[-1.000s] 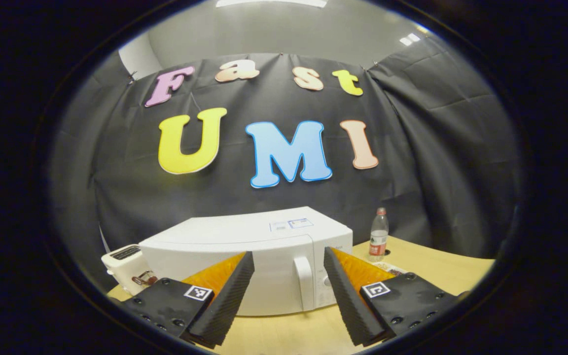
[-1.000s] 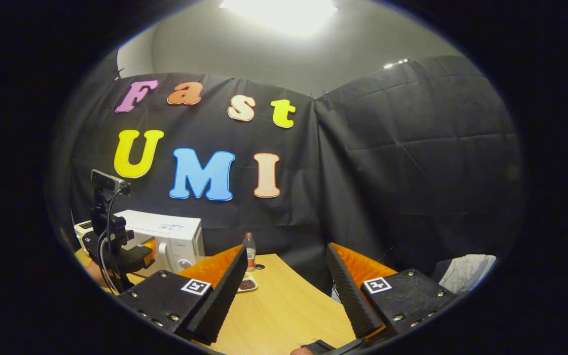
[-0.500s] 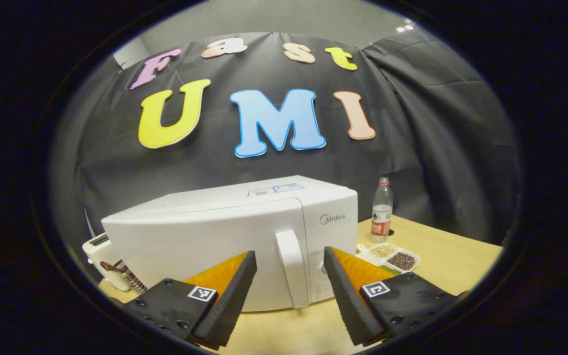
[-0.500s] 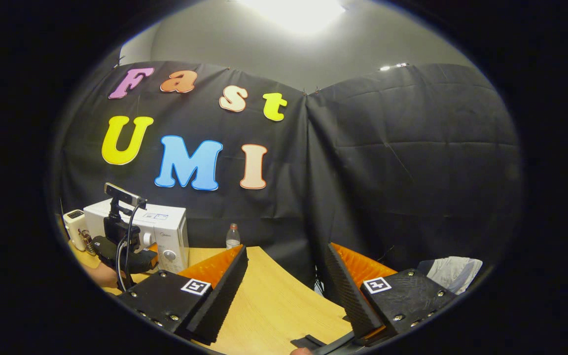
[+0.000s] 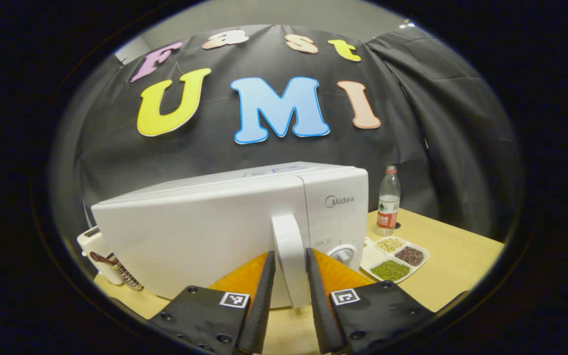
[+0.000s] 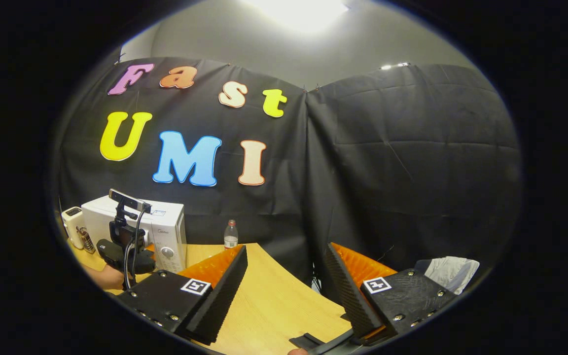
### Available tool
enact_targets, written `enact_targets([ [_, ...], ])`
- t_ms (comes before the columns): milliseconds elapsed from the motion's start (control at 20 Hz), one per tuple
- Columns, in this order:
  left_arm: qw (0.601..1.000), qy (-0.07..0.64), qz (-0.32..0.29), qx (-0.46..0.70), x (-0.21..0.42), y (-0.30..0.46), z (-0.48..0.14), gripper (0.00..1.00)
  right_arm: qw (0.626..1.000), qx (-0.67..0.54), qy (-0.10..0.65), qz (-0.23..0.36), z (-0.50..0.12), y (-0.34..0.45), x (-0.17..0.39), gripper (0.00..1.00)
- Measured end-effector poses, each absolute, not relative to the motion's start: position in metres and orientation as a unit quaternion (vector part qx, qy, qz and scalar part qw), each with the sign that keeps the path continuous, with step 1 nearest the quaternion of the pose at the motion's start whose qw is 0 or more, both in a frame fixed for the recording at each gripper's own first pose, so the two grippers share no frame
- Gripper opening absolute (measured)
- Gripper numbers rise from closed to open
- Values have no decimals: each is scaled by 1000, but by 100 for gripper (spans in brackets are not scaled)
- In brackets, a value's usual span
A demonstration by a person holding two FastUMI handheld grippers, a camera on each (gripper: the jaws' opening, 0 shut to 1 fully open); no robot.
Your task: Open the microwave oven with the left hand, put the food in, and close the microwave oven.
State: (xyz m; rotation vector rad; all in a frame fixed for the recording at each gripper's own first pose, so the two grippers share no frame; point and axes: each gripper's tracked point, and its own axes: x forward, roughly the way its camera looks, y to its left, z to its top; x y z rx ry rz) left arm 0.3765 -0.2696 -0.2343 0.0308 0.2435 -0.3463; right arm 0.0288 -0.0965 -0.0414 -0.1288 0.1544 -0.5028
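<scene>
A white microwave [image 5: 205, 227] stands on the wooden table [image 5: 442, 266] with its door closed. My left gripper [image 5: 289, 254] has its fingers closed in on both sides of the upright door handle [image 5: 286, 236]. The food, a white divided tray of beans [image 5: 395, 256], lies to the right of the microwave. In the right gripper view the microwave [image 6: 165, 227] is far off at the left, with a hand [image 6: 104, 276] holding the other gripper in front of it. My right gripper [image 6: 286, 256] is open and holds nothing, above the table's right part [image 6: 274, 301].
A plastic bottle [image 5: 388, 199] stands behind the tray, near the cloth wall. A white toaster [image 5: 101, 246] sits left of the microwave. Past the table's right edge lies a grey cloth [image 6: 449, 271].
My left gripper moved in to the microwave and its fingers closed from wide open onto the door handle. The right gripper turned slightly and stayed open.
</scene>
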Motion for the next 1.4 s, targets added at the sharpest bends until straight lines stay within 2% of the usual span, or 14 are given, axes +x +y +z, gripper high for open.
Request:
enact_targets([
  [50,976,121,-180,12,374,-274,-235,53,963,-65,77,-248,-42,-96,28,96],
  [150,976,124,-180,19,375,-274,-236,38,963,-65,78,-249,-42,-95,26,97],
  [300,975,124,-182,7,374,-273,-232,26,964,-58,80,-246,-45,-92,25,97],
  [350,974,131,-183,3,372,-273,-234,18,964,-58,81,-245,-46,-92,25,97],
  [400,974,129,-185,4,373,-273,-234,20,965,-57,79,-243,-46,-90,25,97],
  [600,970,141,-197,2,371,-272,-232,14,969,-47,80,-227,-50,-86,30,97],
  [750,968,159,-194,-7,365,-270,-232,14,975,-38,71,-207,-45,-81,33,97],
  [800,967,175,-184,-22,349,-264,-236,17,977,-39,64,-200,-39,-80,34,97],
  [850,969,163,-183,-19,339,-261,-232,13,979,-42,58,-193,-37,-80,35,97],
  [900,972,146,-184,-14,328,-256,-223,13,980,-43,54,-185,-34,-79,37,96],
  [1050,969,156,-192,-9,306,-245,-227,15,986,-42,48,-156,-32,-76,41,96],
  [1150,968,159,-193,0,294,-238,-226,12,989,-32,43,-137,-31,-71,40,96],
  [1400,972,166,-165,0,259,-211,-224,13,995,-25,37,-89,-30,-63,30,96],
])
